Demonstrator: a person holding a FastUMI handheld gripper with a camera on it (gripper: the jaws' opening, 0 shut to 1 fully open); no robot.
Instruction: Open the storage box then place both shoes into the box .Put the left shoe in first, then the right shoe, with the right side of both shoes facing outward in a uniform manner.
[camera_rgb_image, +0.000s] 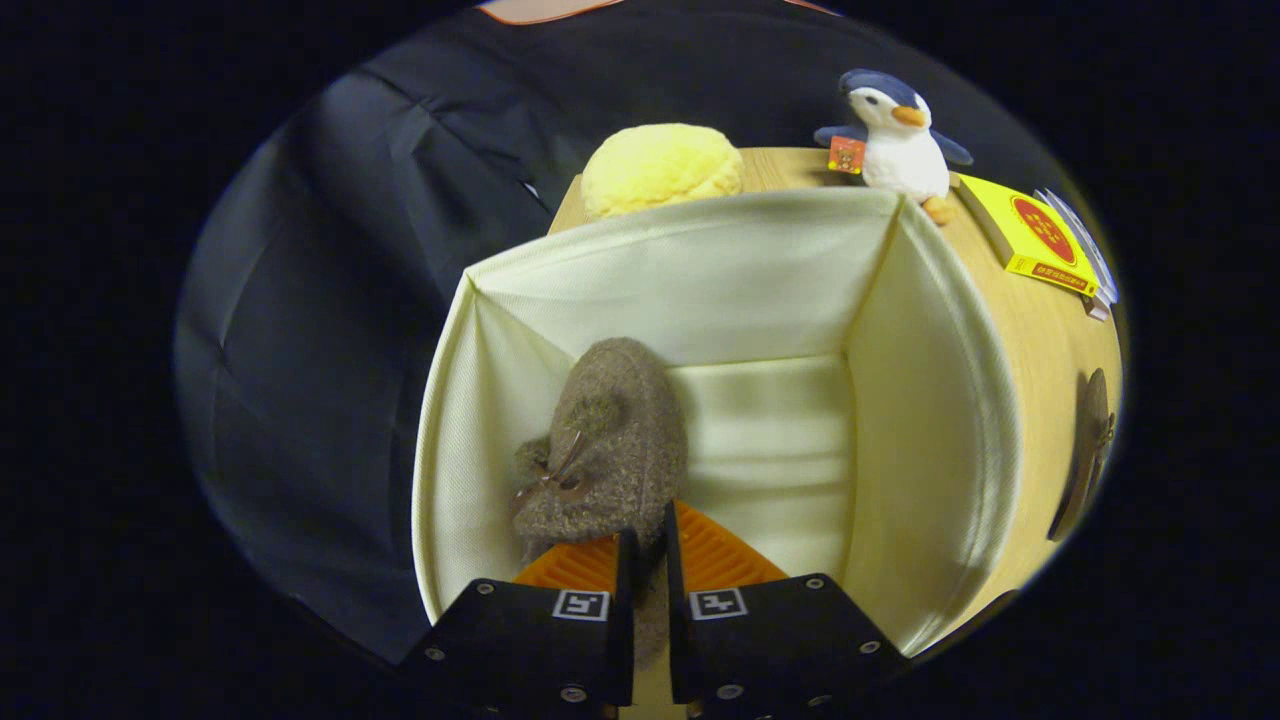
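Note:
A fuzzy brown shoe (605, 450) hangs inside the open cream fabric storage box (930, 420), near the box's left wall, toe pointing away from me. My gripper (640, 560) is shut on the shoe's heel edge, with the fabric pinched between both fingers. The box's floor shows pale to the right of the shoe. A second brown shoe (1088, 450) lies on the wooden table to the right of the box, outside it.
The box stands on a wooden table (1040, 330). Behind the box sit a yellow plush cushion (660, 168) and a penguin soft toy (900, 140). A yellow book (1040, 238) lies at the back right. Black cloth hangs to the left.

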